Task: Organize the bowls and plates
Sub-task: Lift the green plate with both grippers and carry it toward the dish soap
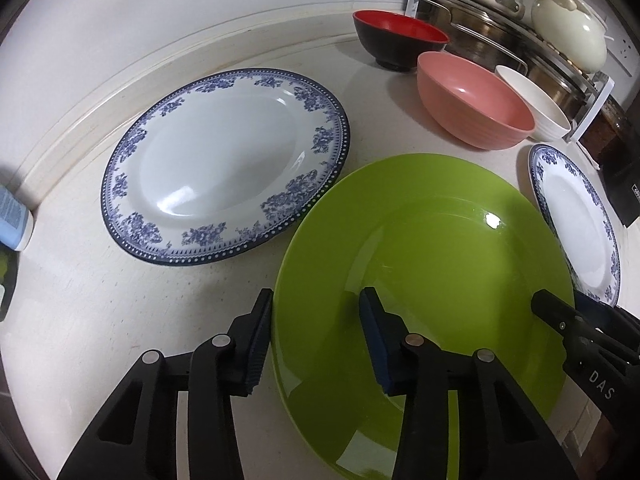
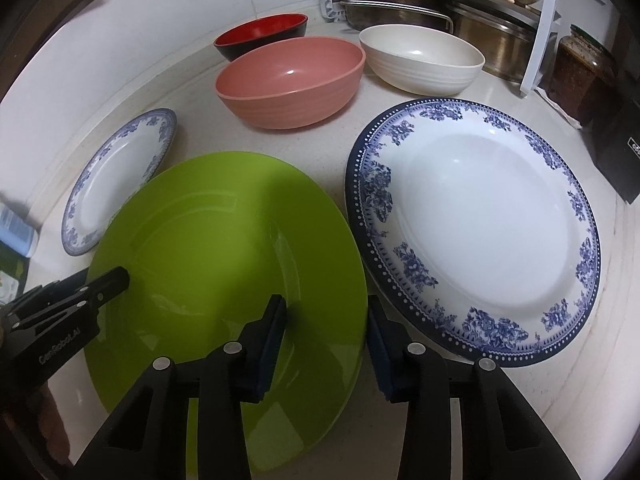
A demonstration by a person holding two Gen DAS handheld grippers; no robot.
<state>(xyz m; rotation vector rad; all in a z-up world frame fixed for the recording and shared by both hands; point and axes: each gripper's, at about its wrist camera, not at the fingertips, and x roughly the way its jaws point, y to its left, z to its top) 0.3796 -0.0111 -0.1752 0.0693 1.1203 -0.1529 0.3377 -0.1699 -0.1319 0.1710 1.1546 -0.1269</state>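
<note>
Both your grippers straddle opposite edges of the green plate (image 1: 424, 280), jaws spread; neither is pinching yet; left gripper (image 1: 316, 332) has one pad outside the plate's left rim and one over the well; right gripper (image 2: 326, 332) has one pad over the well and one just outside the right rim, in the narrow gap next to the right blue-patterned plate (image 2: 476, 232).

Green plate sits at the front of the counter (image 1: 100, 320) between the two patterned plates; I can't tell if it lies flat or is tipped; its far-left edge looks to overlap or touch the left blue-patterned plate (image 1: 224, 168); which one is on top is unclear.

Risks: your right outer pad is very close to the right patterned plate's rim; close or lift carelessly and you knock or drag that plate; it's glazed and will probably slide easily. Green plate looks smooth and glossy; a shallow bite on the rim may slip, and if one side grips before the other the plate tilts and pivots out. If the rims do overlap at the left, lifting could scrape or shove the patterned plate toward the wall.

Pink bowl (image 2: 292, 80), red-and-black bowl (image 2: 260, 34) and white bowl (image 2: 420, 58) stand behind, near the pot rack (image 2: 536, 40); swing the plate back too far and you hit the pink one first.
</note>
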